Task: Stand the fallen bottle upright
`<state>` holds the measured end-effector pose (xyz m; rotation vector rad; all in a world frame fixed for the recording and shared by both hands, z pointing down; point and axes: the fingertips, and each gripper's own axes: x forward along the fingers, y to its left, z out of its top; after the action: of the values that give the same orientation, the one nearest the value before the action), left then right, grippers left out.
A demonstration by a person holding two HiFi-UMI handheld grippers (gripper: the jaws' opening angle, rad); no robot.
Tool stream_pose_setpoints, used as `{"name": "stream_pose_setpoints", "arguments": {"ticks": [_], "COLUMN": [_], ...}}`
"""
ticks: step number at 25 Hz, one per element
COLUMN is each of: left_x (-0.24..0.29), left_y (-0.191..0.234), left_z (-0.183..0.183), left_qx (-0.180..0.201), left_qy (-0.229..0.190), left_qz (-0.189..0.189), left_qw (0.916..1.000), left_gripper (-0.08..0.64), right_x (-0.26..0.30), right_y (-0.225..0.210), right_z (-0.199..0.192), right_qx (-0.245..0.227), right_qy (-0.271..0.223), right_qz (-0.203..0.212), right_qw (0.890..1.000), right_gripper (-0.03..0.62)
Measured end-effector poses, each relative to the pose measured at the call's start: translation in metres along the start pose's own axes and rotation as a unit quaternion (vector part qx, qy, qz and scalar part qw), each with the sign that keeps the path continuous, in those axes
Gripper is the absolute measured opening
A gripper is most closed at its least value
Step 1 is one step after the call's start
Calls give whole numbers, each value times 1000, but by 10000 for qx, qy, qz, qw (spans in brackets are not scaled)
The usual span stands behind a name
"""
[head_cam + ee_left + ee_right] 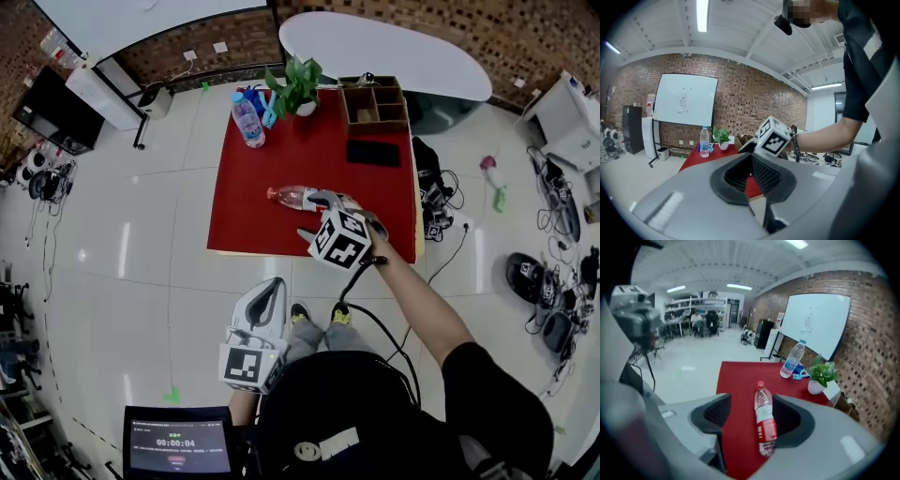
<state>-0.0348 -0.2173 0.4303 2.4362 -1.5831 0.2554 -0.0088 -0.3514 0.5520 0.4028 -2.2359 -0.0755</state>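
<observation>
The fallen bottle (pixel 291 196), clear with a red cap and red label, lies on its side on the red table (pixel 272 159) near the front edge. My right gripper (pixel 314 216) hangs over its base end, open. In the right gripper view the fallen bottle (pixel 764 420) lies lengthwise between the spread jaws of my right gripper (pixel 752 416), closer to the right-hand jaw, and neither pad presses on it. My left gripper (pixel 270 291) is shut and empty, held low in front of the table's near edge. In its own view my left gripper (pixel 750 176) has its jaws closed together.
At the table's back stand an upright blue-labelled bottle (pixel 247 120), a potted plant (pixel 297 86) and a wooden organiser box (pixel 375 101). A flat black item (pixel 372 153) lies at the right. Cables and gear (pixel 553 281) lie on the floor to the right.
</observation>
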Motion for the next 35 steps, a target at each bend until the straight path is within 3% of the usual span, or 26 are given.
{"name": "stream_pose_setpoints", "arguments": {"ticks": [3, 7, 9, 14, 16, 18, 21, 23, 25, 28, 35], "left_x": [-12, -26, -33, -49, -48, -44, -35, -29, -25, -21, -11], "left_y": [23, 46, 58, 101, 103, 102, 100, 95, 88, 73, 72], "left_z": [1, -12, -13, -17, -13, -8, -3, 0, 3, 3, 10], "left_qx": [6, -154, -274, -472, -500, -474, -379, -324, -250, -129, -1], "left_qy": [-32, -109, -133, -116, -128, -145, -169, -173, -185, -168, -16], "left_qz": [63, 343, 479, 671, 629, 560, 456, 396, 325, 250, 263], "left_qw": [10000, 9992, 9984, 9966, 9967, 9972, 9981, 9985, 9990, 9995, 9997], "left_gripper": [5, 5, 5, 5, 5, 5, 5, 5, 5, 5, 5], "right_x": [67, 131, 145, 155, 151, 139, 106, 84, 63, 39, 48], "right_y": [-16, -28, -36, -38, -37, -45, -73, -90, -107, -125, -134], "right_z": [0, -35, -46, -28, -24, -12, 21, 43, 53, 48, 37], "right_qx": [-730, -1643, -1875, -2017, -1844, -1454, -676, -67, 553, 1209, 1596], "right_qy": [985, 2149, 2504, 2840, 2734, 2397, 1589, 871, 237, -430, -876], "right_qz": [11, -3, -79, 186, 277, 245, -88, -176, -290, -467, -566], "right_qw": [9925, 9627, 9498, 9372, 9436, 9596, 9849, 9960, 9978, 9906, 9817], "right_gripper": [265, 265, 269, 270, 270, 270, 270, 270, 270, 268, 268]}}
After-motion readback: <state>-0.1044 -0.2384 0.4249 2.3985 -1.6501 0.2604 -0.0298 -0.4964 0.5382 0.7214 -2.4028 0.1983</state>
